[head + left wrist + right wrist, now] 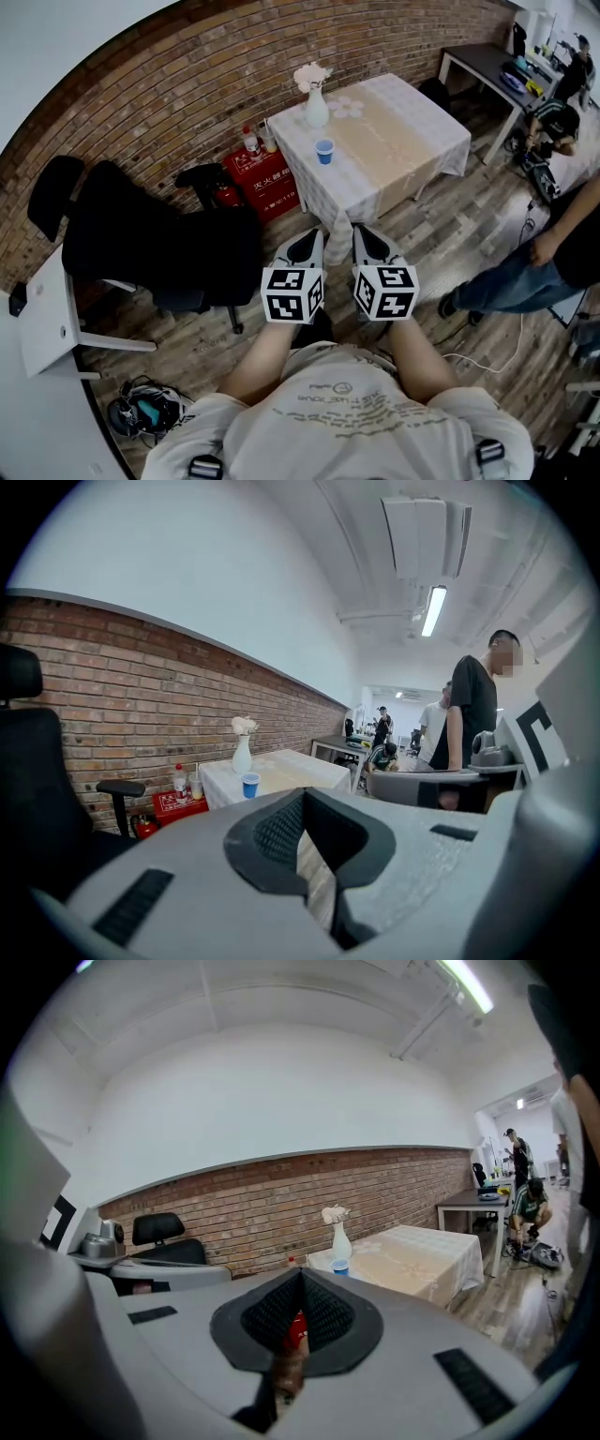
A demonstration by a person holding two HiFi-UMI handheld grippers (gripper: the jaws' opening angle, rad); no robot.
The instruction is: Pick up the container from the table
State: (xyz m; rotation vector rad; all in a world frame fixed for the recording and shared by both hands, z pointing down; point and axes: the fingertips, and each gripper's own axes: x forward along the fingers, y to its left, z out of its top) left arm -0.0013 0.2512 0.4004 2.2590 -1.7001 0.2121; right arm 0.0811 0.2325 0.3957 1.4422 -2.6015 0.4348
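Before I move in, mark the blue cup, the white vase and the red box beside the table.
blue cup (324, 151): head view, on its side wall.
white vase (316, 111): head view, on its rounded body.
red box (269, 184): head view, on its printed face.

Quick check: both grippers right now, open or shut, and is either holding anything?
Left gripper: closed, jaw tips together, nothing held.
Right gripper: closed, jaw tips together, nothing held.
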